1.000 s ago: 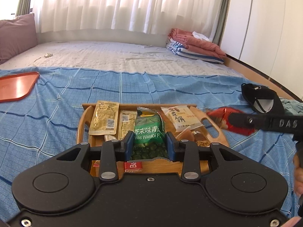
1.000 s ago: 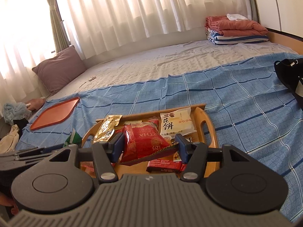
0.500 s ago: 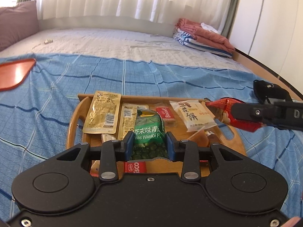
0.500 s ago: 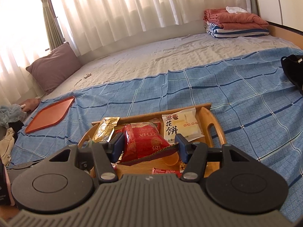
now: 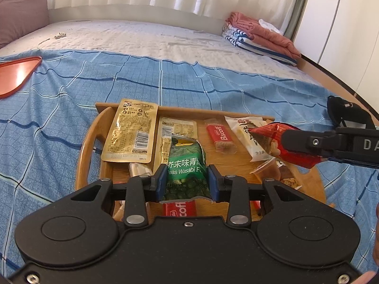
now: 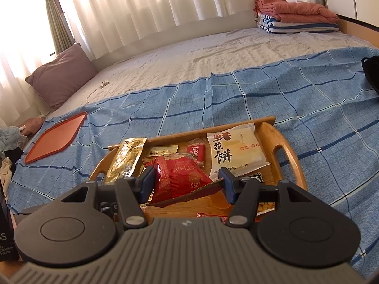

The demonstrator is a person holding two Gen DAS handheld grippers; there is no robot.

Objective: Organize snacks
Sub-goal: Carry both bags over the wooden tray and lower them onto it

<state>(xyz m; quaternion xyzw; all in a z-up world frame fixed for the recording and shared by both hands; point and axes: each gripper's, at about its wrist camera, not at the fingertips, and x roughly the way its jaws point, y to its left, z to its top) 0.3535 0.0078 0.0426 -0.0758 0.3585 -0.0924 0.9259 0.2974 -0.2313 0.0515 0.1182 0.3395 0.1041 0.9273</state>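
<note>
A wooden tray [image 5: 90, 137] with handles lies on the blue checked sheet and holds several snack packs. My left gripper [image 5: 187, 182] is shut on a green wasabi peas bag [image 5: 186, 163], held over the tray's near side. My right gripper [image 6: 187, 184] is shut on a red snack bag [image 6: 175, 177], held over the tray [image 6: 286, 139]; that red bag also shows in the left wrist view [image 5: 272, 139] at the tray's right. In the tray lie a gold pouch [image 5: 131, 132], a red Biscoff bar [image 5: 220, 137] and a white pastry pack [image 6: 234, 151].
An orange flat tray [image 6: 56, 137] lies on the sheet to the far left. Folded towels [image 6: 296, 14] are stacked at the bed's far right. A black item [image 5: 348, 116] lies right of the tray. A purple pillow [image 6: 61, 73] sits far left.
Both grippers have moved forward and over the wooden tray, each still holding its bag. The tray looks nearer and larger in both views.
</note>
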